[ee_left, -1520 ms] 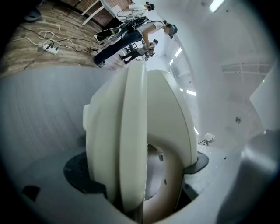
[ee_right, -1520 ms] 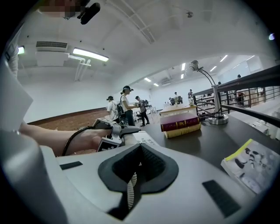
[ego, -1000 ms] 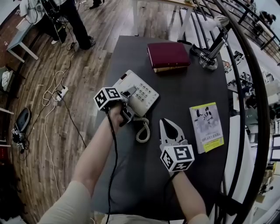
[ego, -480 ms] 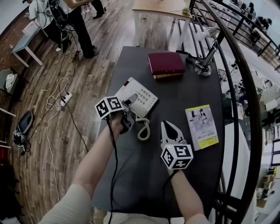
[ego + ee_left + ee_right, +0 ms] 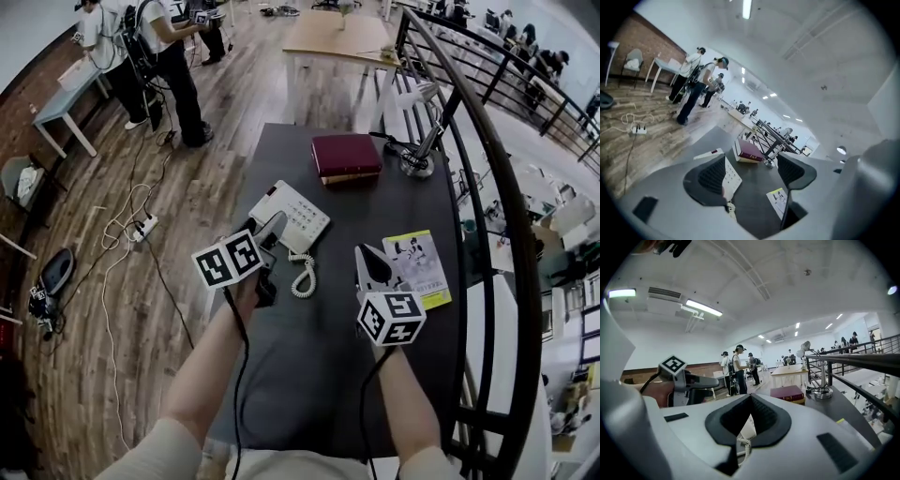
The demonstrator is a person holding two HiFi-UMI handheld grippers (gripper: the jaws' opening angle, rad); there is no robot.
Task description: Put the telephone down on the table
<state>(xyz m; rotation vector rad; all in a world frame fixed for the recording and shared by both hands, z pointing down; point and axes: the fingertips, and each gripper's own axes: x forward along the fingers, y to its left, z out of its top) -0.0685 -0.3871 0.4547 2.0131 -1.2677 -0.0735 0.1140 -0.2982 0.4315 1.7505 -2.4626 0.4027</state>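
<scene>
A beige desk telephone (image 5: pixel 298 216) with a keypad lies flat on the dark table (image 5: pixel 309 375), and its coiled cord (image 5: pixel 305 277) trails toward me. My left gripper (image 5: pixel 270 228) hovers above the phone's near left corner. Its jaws stand apart and are closing, with nothing between them. In the left gripper view the phone (image 5: pixel 731 175) shows far below the gap of the left gripper (image 5: pixel 752 171). My right gripper (image 5: pixel 366 253) is lifted to the right of the cord, jaws shut and empty. In the right gripper view the right gripper (image 5: pixel 750 399) has the cord (image 5: pixel 746 446) below it.
A red book (image 5: pixel 345 157) and a desk lamp (image 5: pixel 417 157) sit at the table's far end. A yellow-edged booklet (image 5: pixel 418 270) lies to the right. A metal railing (image 5: pixel 497 234) runs along the right side. People (image 5: pixel 178 56) stand at the far left, and cables with a power strip (image 5: pixel 143 225) lie on the floor.
Both grippers have risen off the table. The left one has come away from the phone's side and rolled. The phone stays flat on the table.
</scene>
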